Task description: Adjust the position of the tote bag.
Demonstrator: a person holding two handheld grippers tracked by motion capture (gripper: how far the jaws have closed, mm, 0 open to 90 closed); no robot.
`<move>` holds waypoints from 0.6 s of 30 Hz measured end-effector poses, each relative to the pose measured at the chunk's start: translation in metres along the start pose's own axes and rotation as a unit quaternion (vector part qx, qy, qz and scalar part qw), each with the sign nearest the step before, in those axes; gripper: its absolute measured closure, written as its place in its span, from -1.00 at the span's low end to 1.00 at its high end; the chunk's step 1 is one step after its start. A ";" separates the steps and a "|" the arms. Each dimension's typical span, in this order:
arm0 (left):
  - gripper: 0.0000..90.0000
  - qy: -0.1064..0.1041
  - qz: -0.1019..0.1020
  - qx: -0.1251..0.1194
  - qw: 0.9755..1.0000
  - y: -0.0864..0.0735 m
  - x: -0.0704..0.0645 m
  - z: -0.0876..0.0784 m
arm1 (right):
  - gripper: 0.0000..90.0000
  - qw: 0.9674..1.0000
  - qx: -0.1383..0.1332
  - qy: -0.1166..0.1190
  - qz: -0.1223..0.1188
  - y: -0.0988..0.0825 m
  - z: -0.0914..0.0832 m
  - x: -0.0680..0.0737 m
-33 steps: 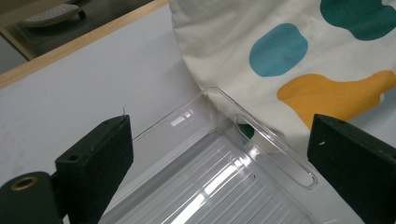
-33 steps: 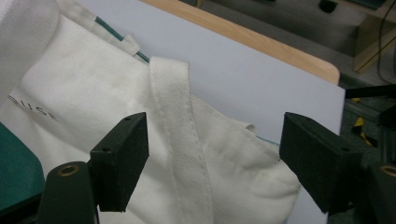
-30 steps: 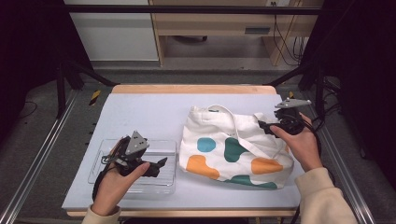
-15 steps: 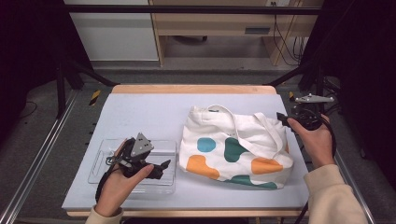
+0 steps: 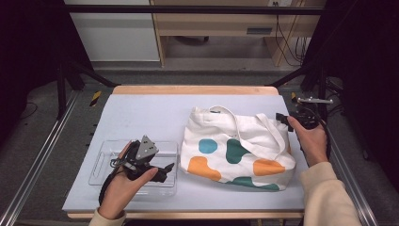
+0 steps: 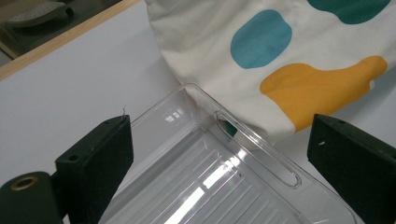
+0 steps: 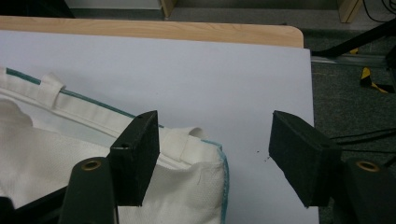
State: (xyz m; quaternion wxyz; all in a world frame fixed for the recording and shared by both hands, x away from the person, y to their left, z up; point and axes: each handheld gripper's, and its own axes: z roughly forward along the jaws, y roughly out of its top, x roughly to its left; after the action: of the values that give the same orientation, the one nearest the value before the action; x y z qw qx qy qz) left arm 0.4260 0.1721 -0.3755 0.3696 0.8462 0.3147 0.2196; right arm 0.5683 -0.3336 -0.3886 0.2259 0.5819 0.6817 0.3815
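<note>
A white tote bag (image 5: 235, 150) with teal and orange blobs lies flat on the right half of the table, handles on top. My right gripper (image 5: 287, 120) hovers at the bag's top right corner. In the right gripper view it (image 7: 215, 158) is open; its jaws have just been opening a little. The bag's corner hem (image 7: 196, 140) lies by the left pad, untouched. A clear plastic tray (image 5: 101, 162) sits at front left. My left gripper (image 5: 162, 170) stands open over the tray's right end. In the left gripper view it (image 6: 219, 158) frames the tray's rim (image 6: 252, 135) and the bag (image 6: 280, 60).
The pale table top (image 5: 141, 113) has a wooden far edge (image 5: 193, 89). Metal rails run along both sides, and cables hang off the right side (image 5: 329, 108). A yellow-black piece (image 5: 95, 98) lies on the floor at far left.
My right hand has slid off the bag's upper part, rightward toward the table's right edge. The left hand has stayed over the tray.
</note>
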 end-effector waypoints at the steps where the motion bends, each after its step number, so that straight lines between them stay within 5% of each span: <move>1: -0.84 0.000 0.000 0.000 1.000 0.000 0.000 0.000 | -0.21 1.000 0.000 0.000 0.000 0.000 0.000 0.000; 11: -0.84 0.002 0.006 -0.004 1.000 0.002 -0.002 -0.004 | -0.07 1.000 -0.004 0.018 0.000 -0.009 -0.018 -0.005; 14: -0.84 0.002 0.008 -0.004 1.000 0.004 -0.004 -0.005 | -0.41 0.998 0.026 0.052 -0.002 -0.018 -0.013 -0.007; 18: -0.85 0.001 0.009 -0.004 1.000 0.004 -0.005 -0.004 | -0.52 0.997 0.044 0.065 0.000 -0.022 -0.004 -0.007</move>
State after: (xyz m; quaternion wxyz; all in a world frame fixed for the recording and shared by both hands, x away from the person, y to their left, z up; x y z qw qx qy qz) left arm 0.4214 0.1691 -0.3705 0.3707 0.8475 0.3061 0.2249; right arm 0.5534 -0.3418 -0.4042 0.1549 0.5655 0.7110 0.3881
